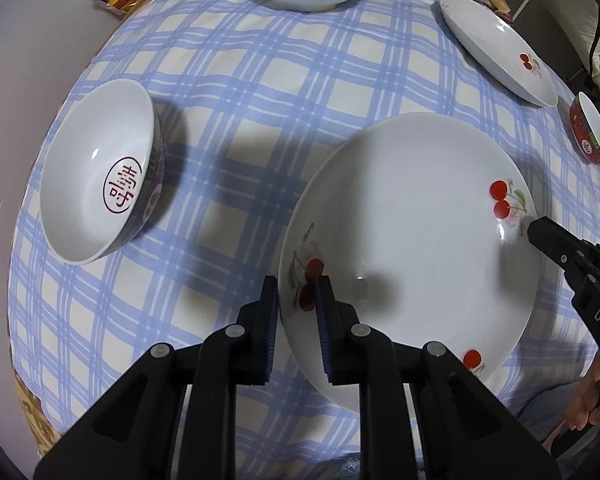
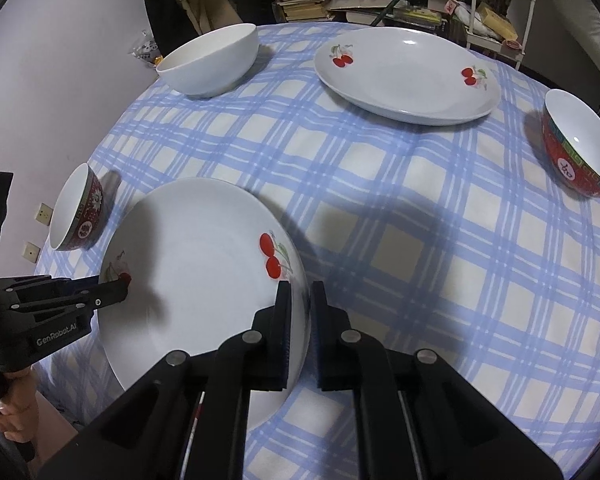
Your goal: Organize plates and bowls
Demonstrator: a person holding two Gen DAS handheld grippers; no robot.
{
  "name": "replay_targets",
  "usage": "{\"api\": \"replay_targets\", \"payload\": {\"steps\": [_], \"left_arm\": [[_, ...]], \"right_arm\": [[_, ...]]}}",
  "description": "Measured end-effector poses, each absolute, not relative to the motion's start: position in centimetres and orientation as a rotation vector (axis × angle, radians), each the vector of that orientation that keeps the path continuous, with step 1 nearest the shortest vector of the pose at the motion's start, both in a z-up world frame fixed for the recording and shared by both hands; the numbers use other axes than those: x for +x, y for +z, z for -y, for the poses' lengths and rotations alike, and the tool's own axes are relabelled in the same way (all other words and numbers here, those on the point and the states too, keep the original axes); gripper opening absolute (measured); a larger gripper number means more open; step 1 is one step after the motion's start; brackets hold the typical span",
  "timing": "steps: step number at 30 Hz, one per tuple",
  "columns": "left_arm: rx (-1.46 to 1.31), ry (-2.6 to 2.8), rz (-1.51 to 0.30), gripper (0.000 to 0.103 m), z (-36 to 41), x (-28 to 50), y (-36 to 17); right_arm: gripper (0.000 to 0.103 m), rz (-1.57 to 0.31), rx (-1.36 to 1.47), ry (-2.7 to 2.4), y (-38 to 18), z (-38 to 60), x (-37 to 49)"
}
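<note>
My right gripper (image 2: 300, 296) is clamped on the near cherry plate's (image 2: 188, 264) right rim. My left gripper (image 1: 296, 292) straddles its left rim, pads not pressing. The plate lies on the checked cloth (image 2: 380, 200). Bare cloth stretches ahead towards the second cherry plate (image 2: 408, 76); a red bowl (image 1: 100, 176) sits left.
</note>
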State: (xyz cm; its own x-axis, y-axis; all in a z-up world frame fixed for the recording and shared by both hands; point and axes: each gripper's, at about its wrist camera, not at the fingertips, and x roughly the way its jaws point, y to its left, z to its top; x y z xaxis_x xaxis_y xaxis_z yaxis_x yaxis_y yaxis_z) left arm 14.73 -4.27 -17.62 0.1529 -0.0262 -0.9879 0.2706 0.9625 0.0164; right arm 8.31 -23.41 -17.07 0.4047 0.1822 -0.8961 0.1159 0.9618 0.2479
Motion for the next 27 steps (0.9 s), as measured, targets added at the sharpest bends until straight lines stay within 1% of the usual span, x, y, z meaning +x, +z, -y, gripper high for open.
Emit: {"api": "replay_targets", "payload": {"steps": [8,14,17,19,21,22,24,25,26,27], "left_arm": [[0.222,-0.198,-1.399,0.020,3.8,13.4,-16.7],[0.239,-0.218,-1.335,0.020,4.4,12.4,-14.2],[0.271,-0.210,-1.267,0.020,5.3,12.4,-12.8],[0.268,-0.215,-1.242,0.020,5.8,13.0,-12.1],[0.237,-0.227,-1.232,0.020,6.2,13.5,-11.3],[0.224,-0.230,-1.229,0.020,6.3,13.8,-11.0],[0.218,-0.236,-1.220,0.021,6.7,14.6,-10.2],[0.218,-0.242,-1.216,0.021,6.8,15.1,-10.1],[0.226,-0.254,-1.208,0.023,7.4,15.4,-9.6],[0.230,-0.262,-1.200,0.030,7.7,15.7,-9.4]], "right_arm": [[0.011,-1.116,0.343,0.002,-15.8,25.0,7.4],[0.013,-1.070,0.331,-0.039,-14.0,25.9,6.5],[0.014,-1.037,0.341,-0.041,-13.3,26.6,6.3],[0.022,-1.027,0.344,-0.069,-13.0,27.2,6.5],[0.040,-1.010,0.329,-0.109,-12.6,28.0,6.7],[0.043,-1.002,0.326,-0.122,-12.3,28.4,6.8],[0.055,-0.979,0.327,-0.156,-11.6,29.5,7.1],[0.059,-0.972,0.328,-0.164,-11.3,29.9,7.1],[0.070,-0.963,0.328,-0.177,-10.9,30.4,7.3],[0.081,-0.951,0.327,-0.193,-10.6,31.0,7.5]]}}
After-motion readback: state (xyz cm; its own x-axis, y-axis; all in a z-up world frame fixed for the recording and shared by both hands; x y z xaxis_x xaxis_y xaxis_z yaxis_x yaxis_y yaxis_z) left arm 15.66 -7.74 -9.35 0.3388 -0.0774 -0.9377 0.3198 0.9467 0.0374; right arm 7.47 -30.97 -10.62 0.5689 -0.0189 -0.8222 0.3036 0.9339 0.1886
